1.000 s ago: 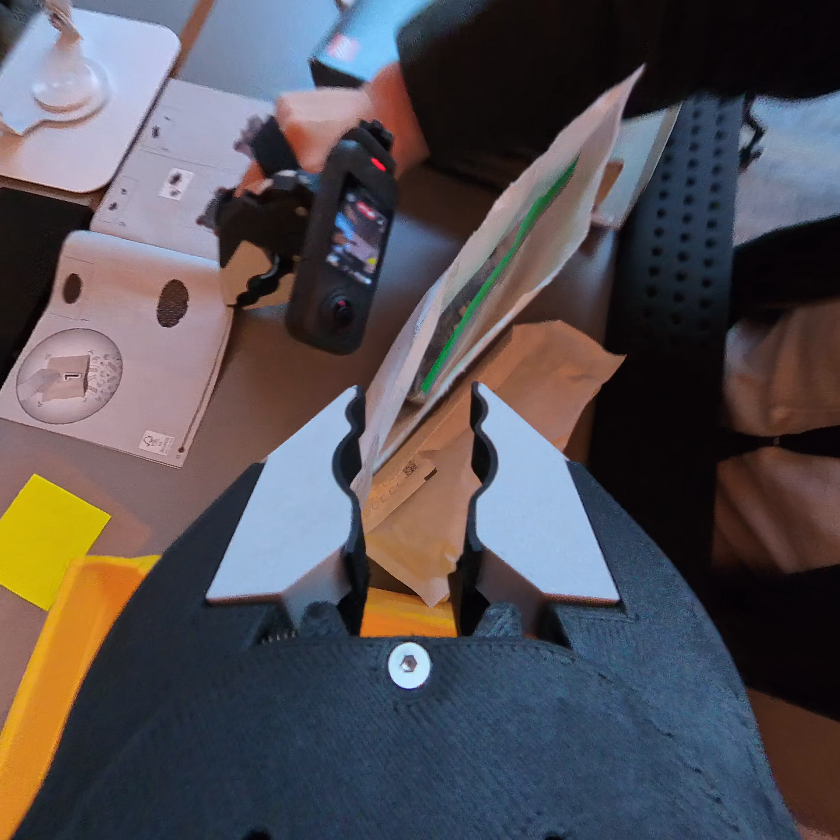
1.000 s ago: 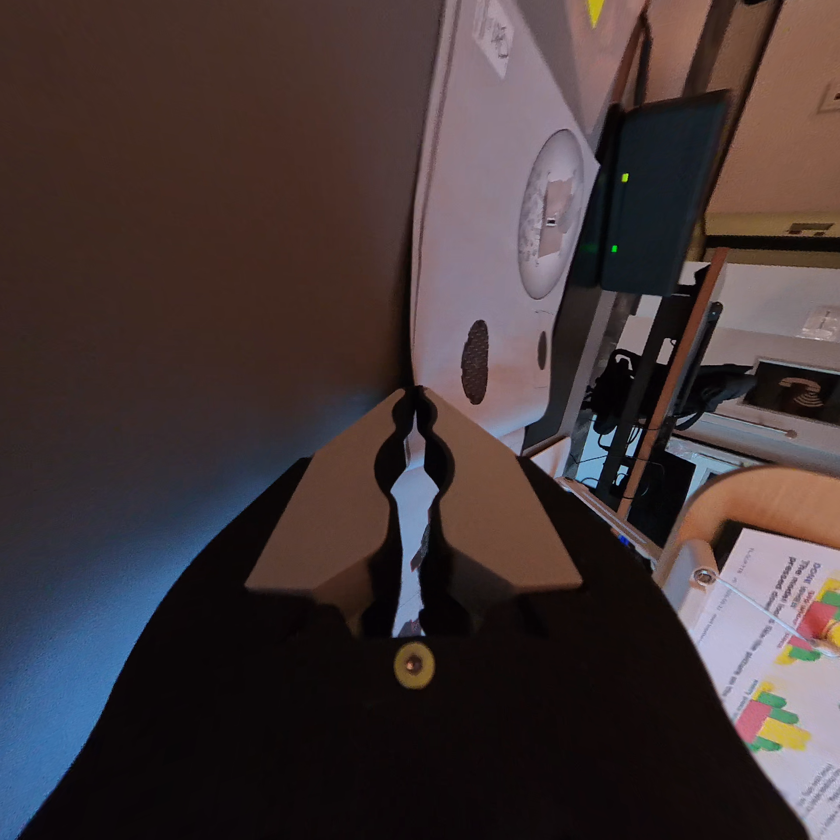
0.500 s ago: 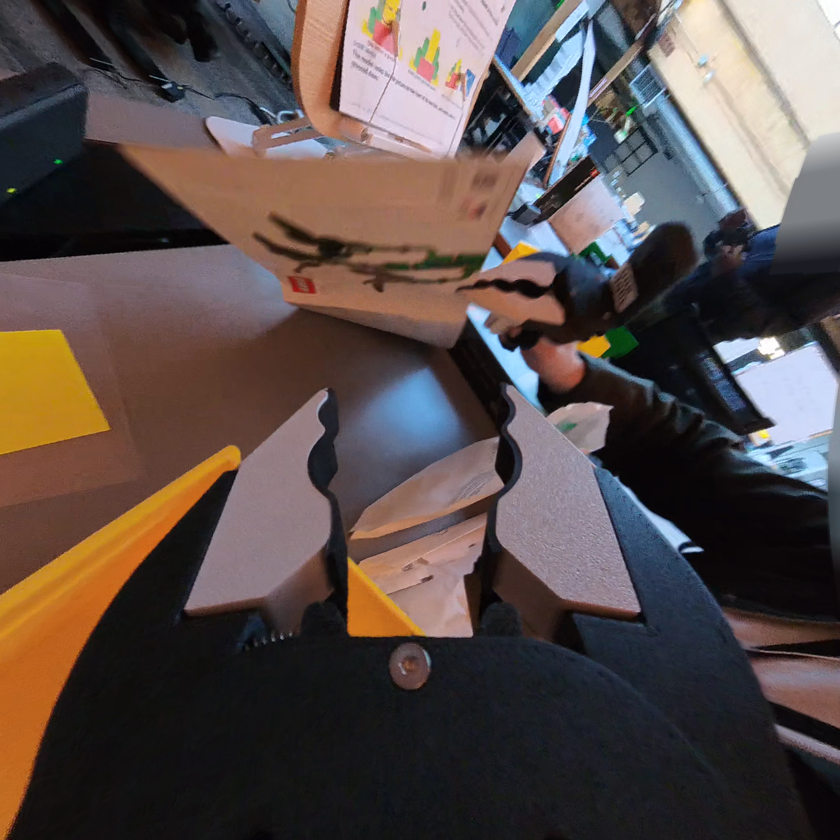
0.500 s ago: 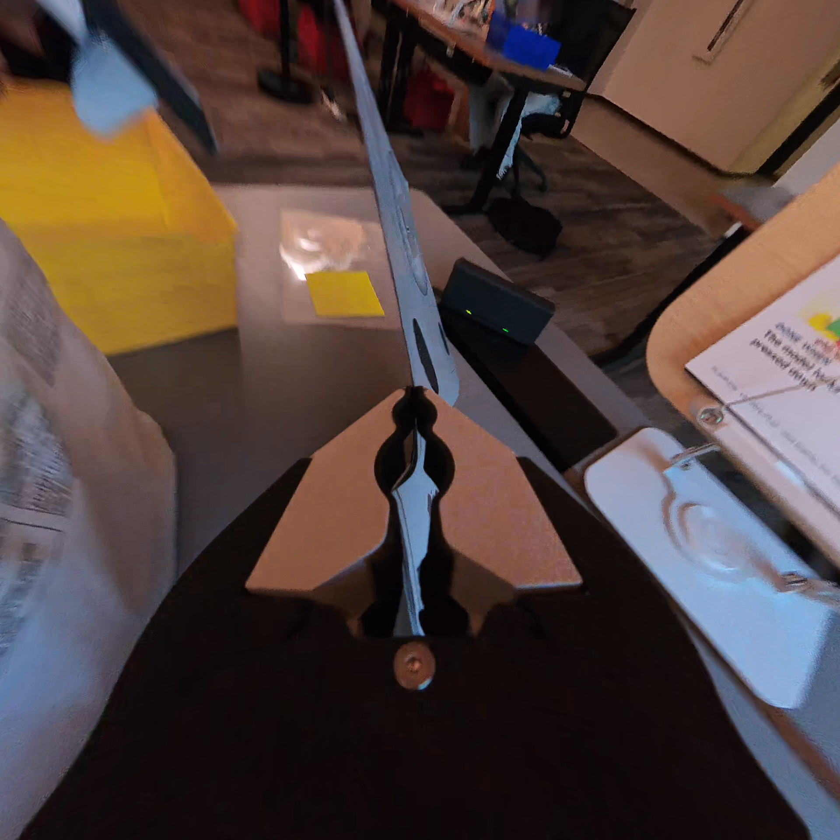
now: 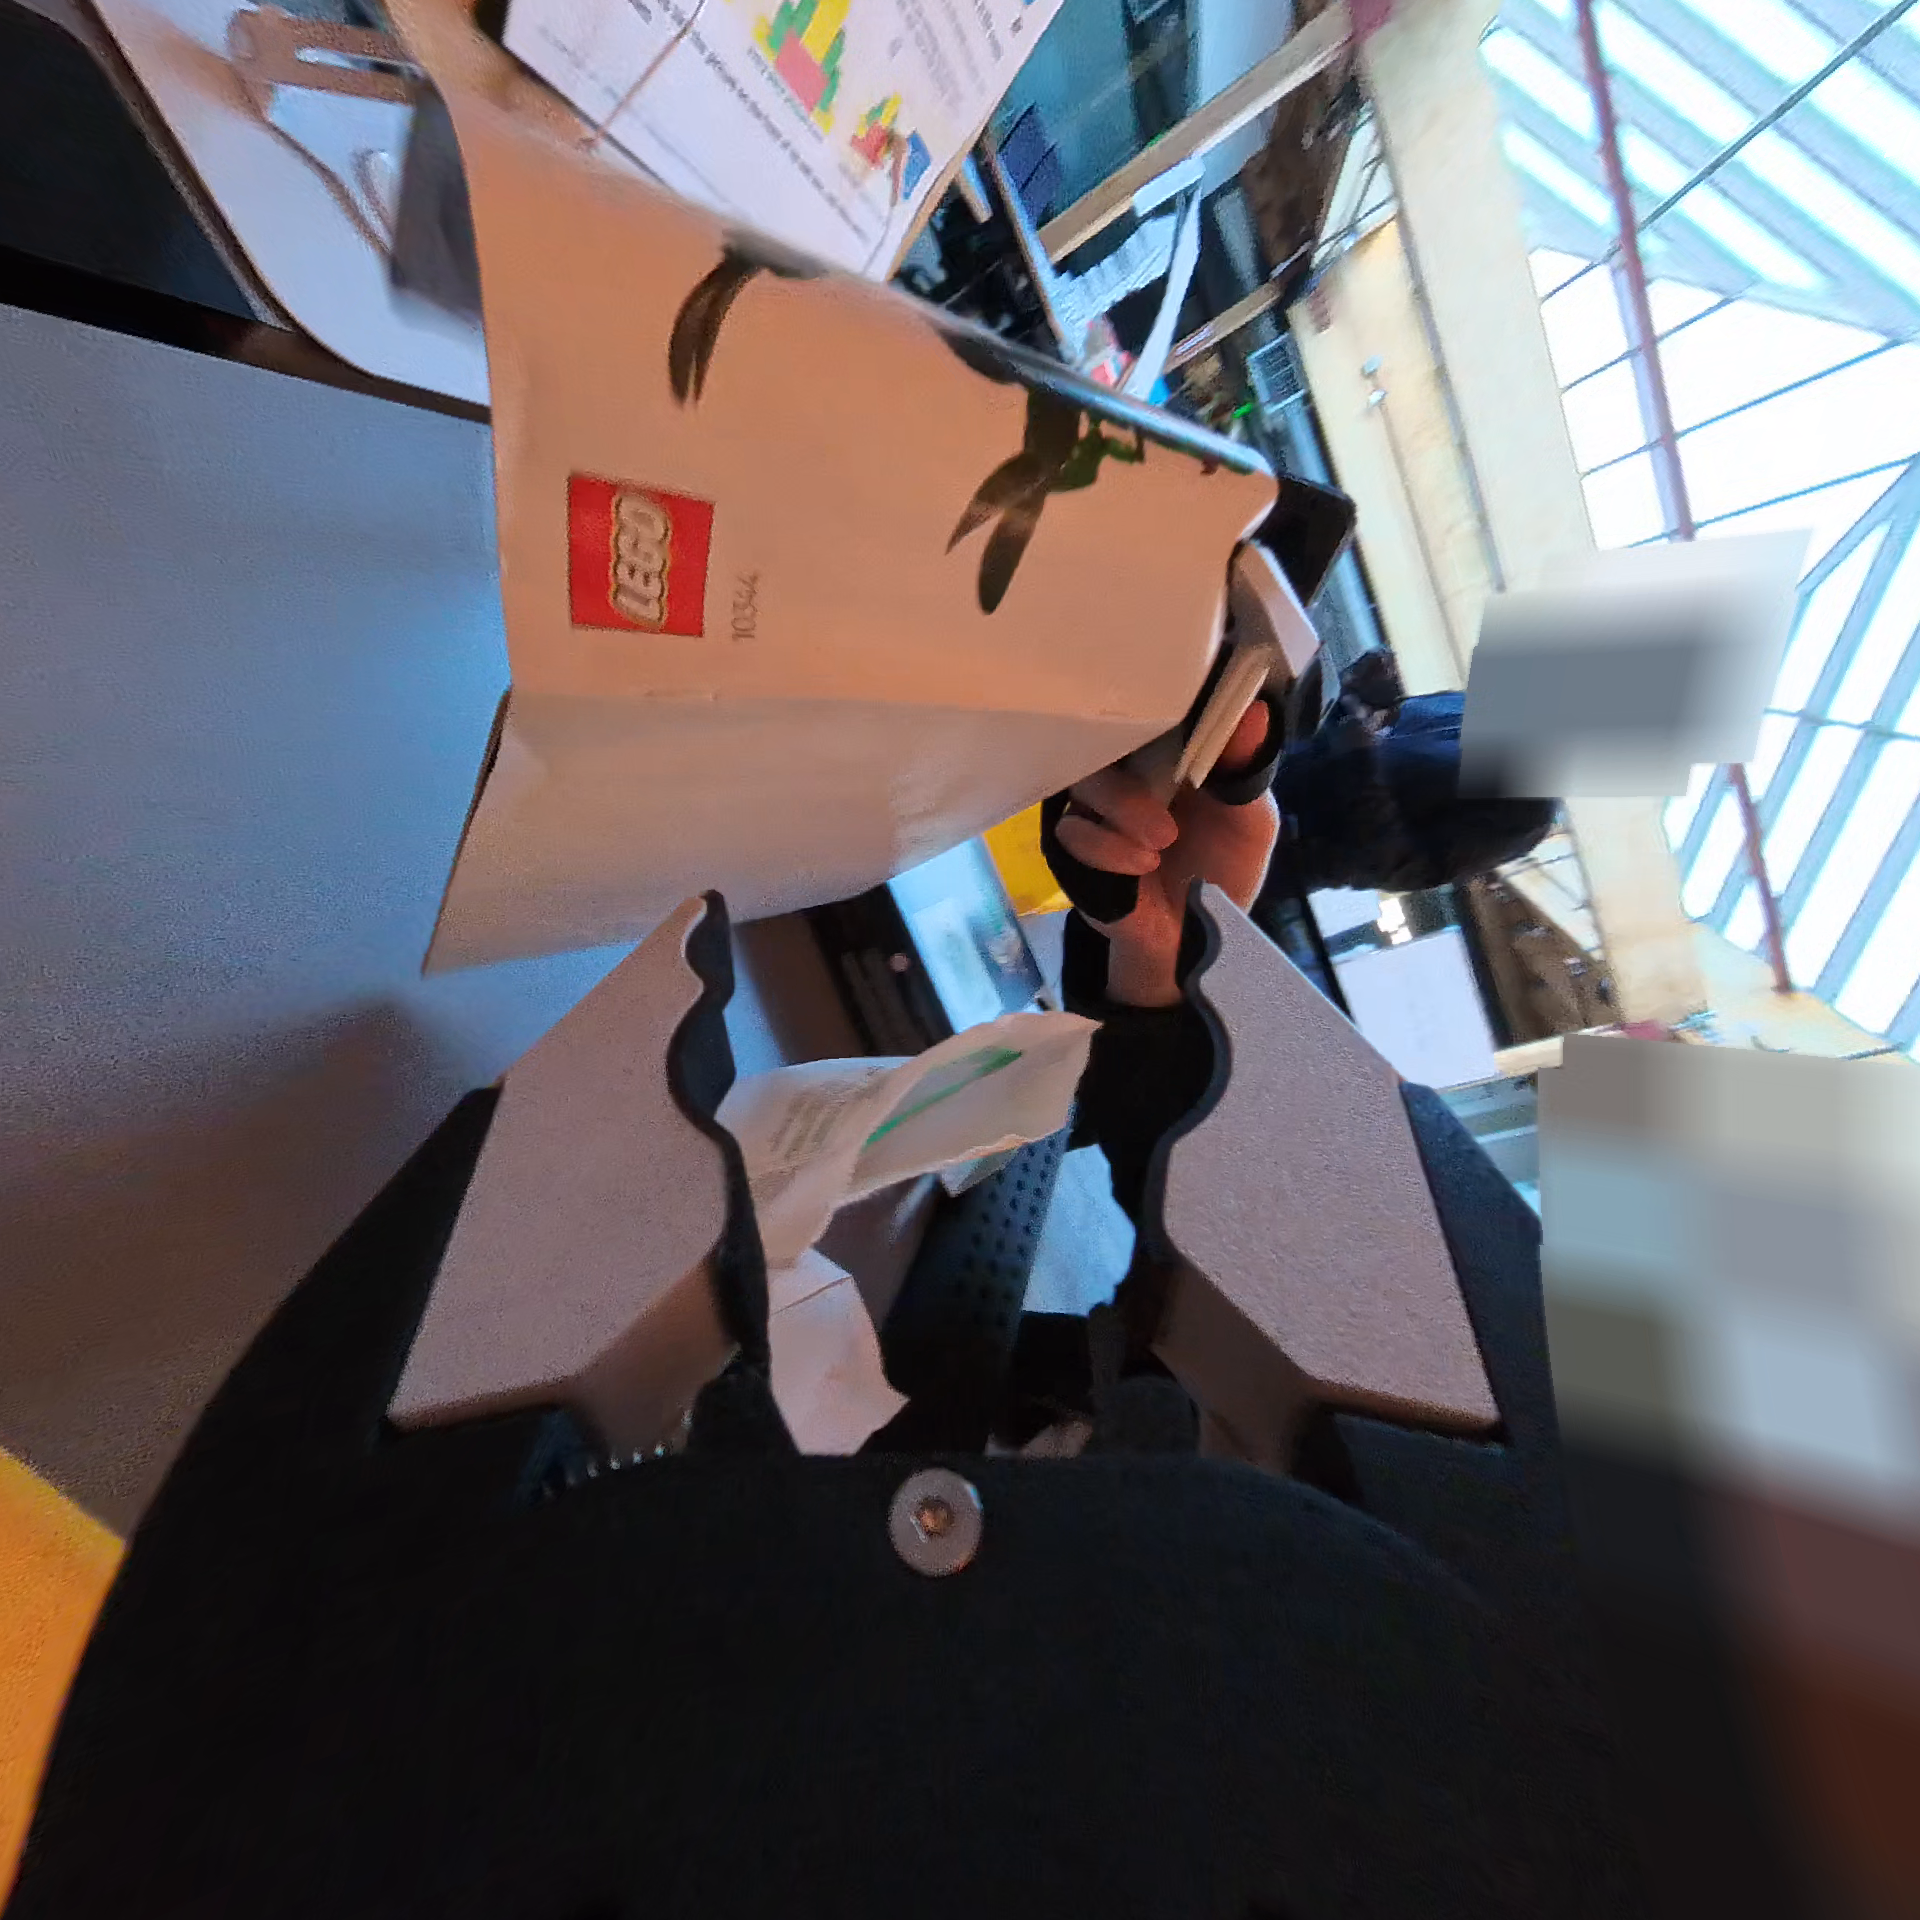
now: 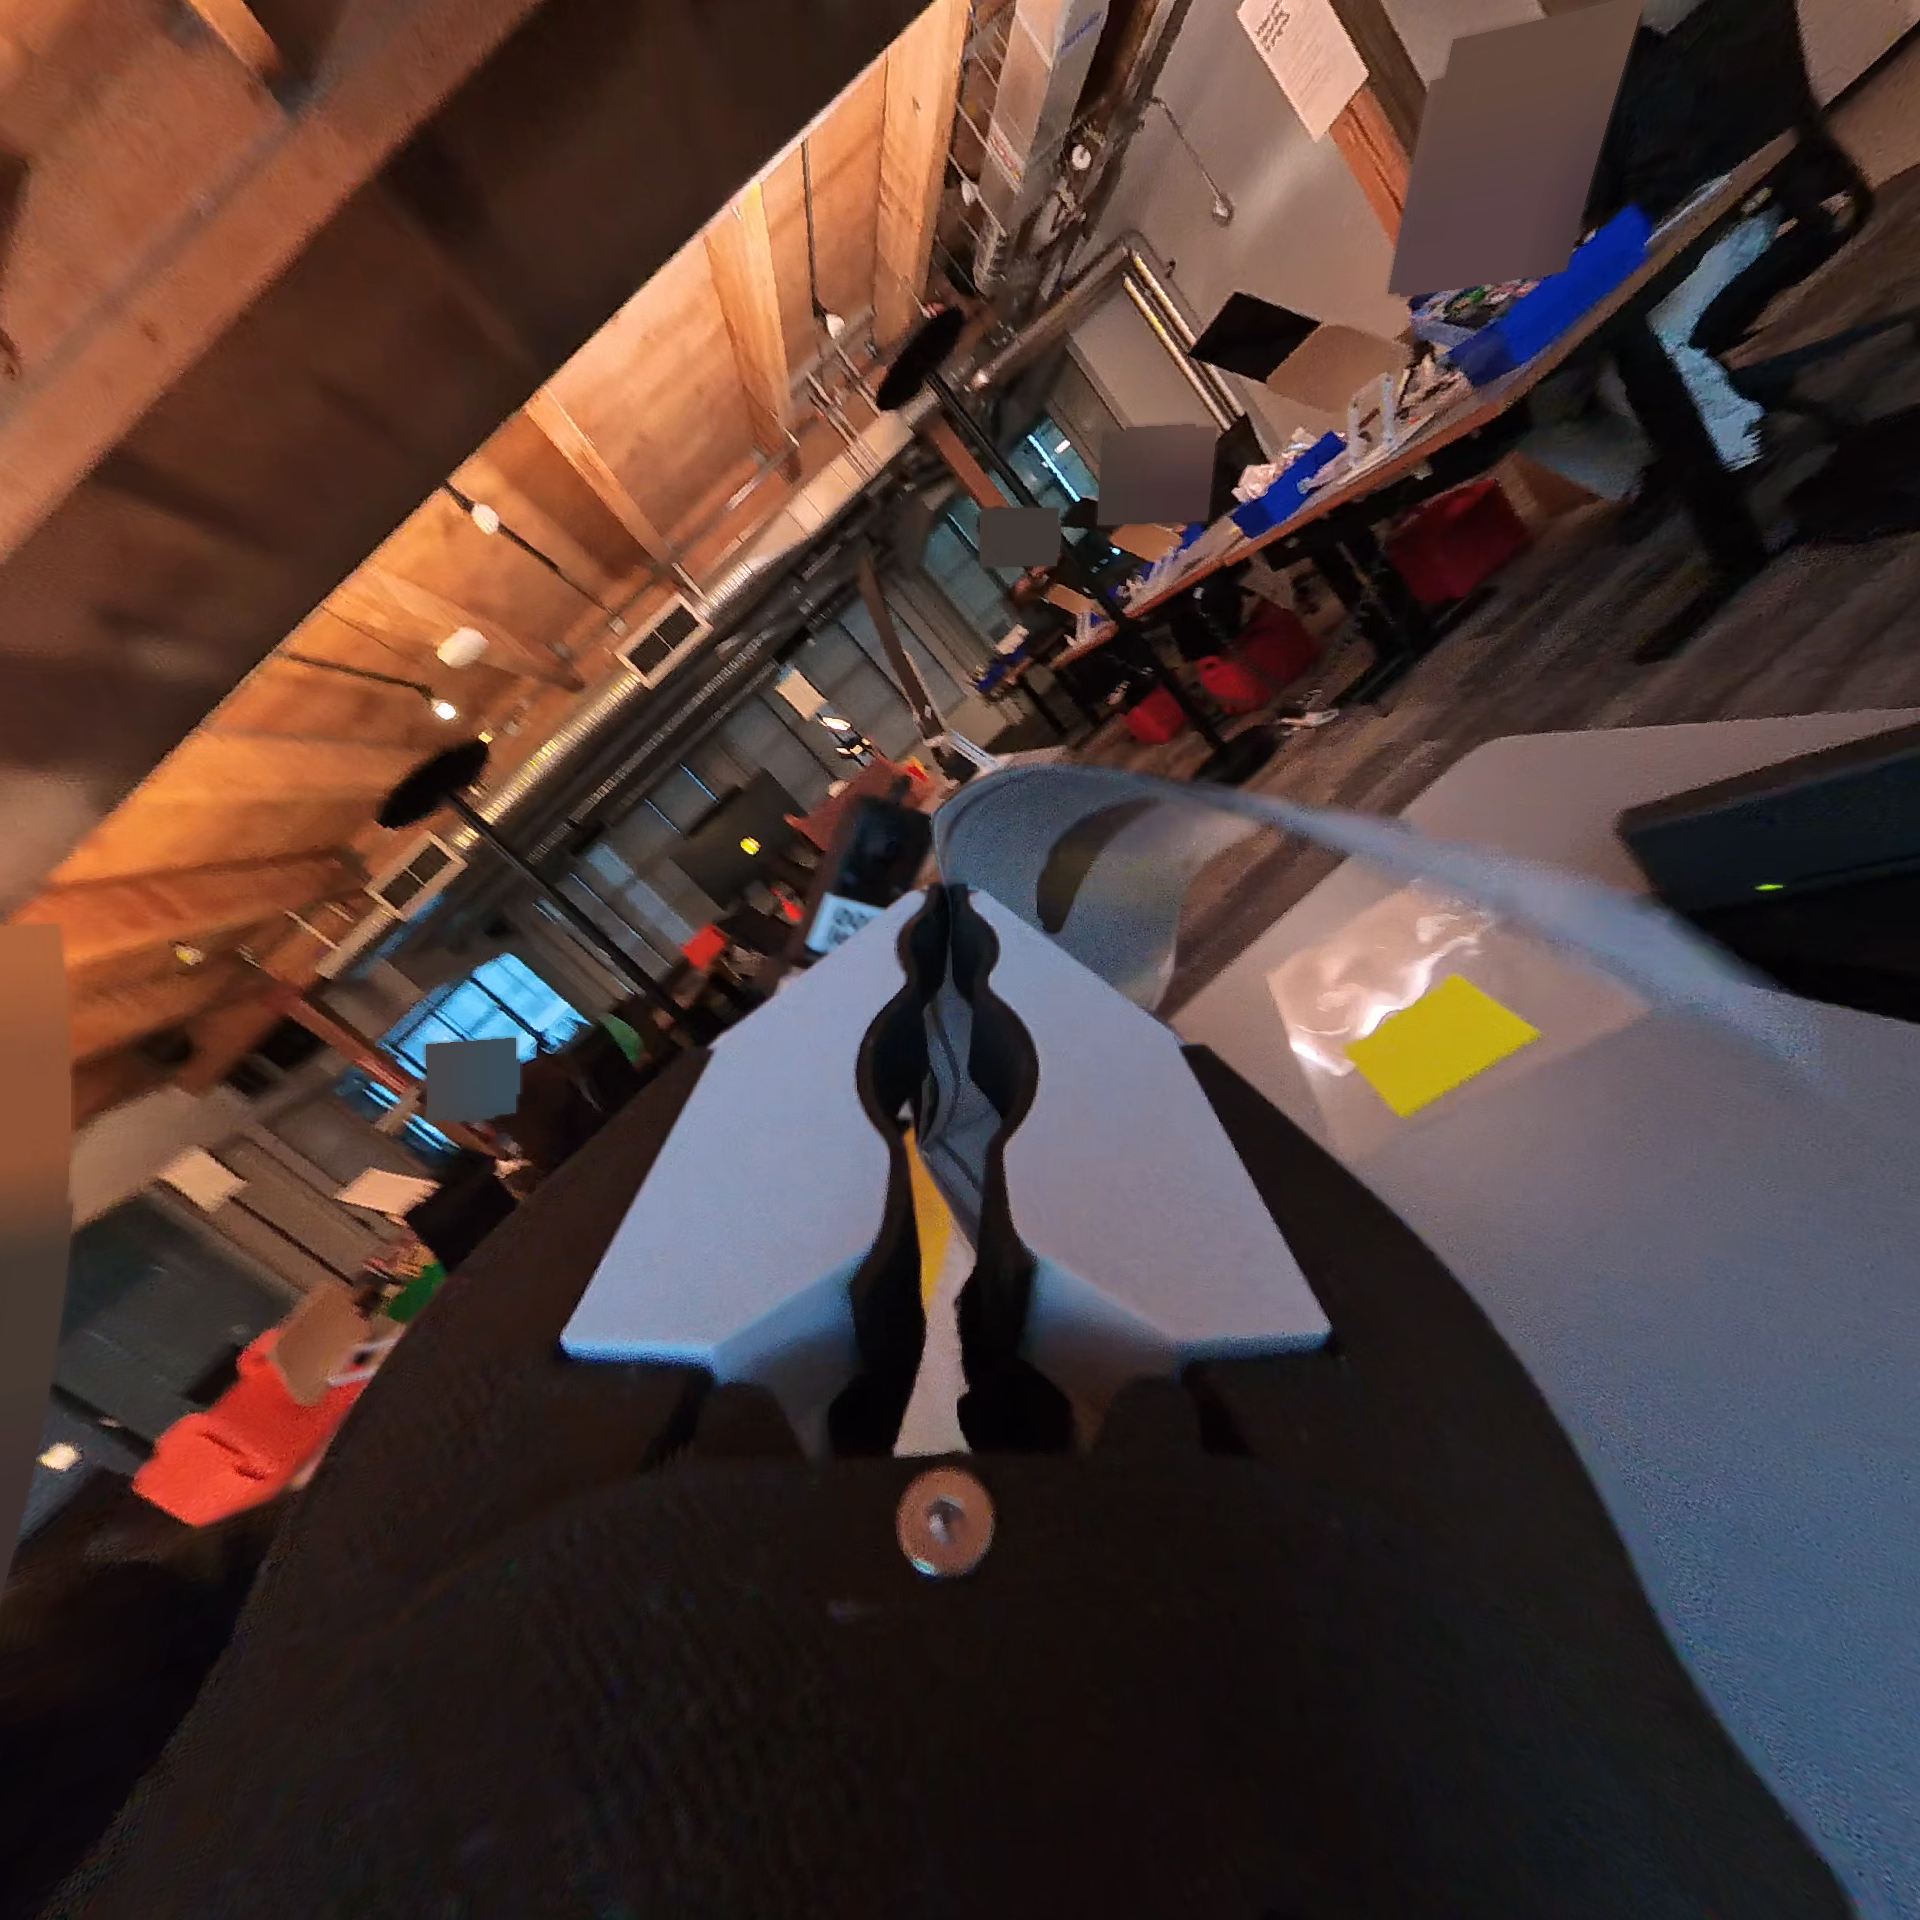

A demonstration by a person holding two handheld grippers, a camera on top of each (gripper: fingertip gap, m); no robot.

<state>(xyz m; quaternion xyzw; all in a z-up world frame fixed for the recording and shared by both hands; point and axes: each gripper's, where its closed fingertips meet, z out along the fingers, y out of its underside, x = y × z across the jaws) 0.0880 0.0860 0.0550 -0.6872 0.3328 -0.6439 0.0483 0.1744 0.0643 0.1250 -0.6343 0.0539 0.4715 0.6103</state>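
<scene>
The booklet (image 5: 831, 582) has been lifted off the table (image 5: 208, 727) and swung up into the air since a moment ago. It is pinched at its edge by the right gripper (image 6: 948, 935), whose jaws are closed on it. The left gripper (image 5: 951, 935) is held wide open and empty, just below the booklet, with a paper bag (image 5: 894, 1122) seen between its fingers.

The count gives 2 tongs: the left tongs (image 5: 951, 925) and the right tongs (image 6: 940, 904). There is 1 white booklet (image 5: 831, 644), 1 hand (image 5: 1164, 842) on the far tongs' grip, and 2 white paper bags (image 5: 914, 1101) seen between the left fingers. On the grey bench (image 6: 1662, 1299) lie 1 yellow square (image 6: 1439, 1044) and 1 black box (image 6: 1787, 842). 1 yellow bin (image 5: 42, 1621) shows at the corner.
</scene>
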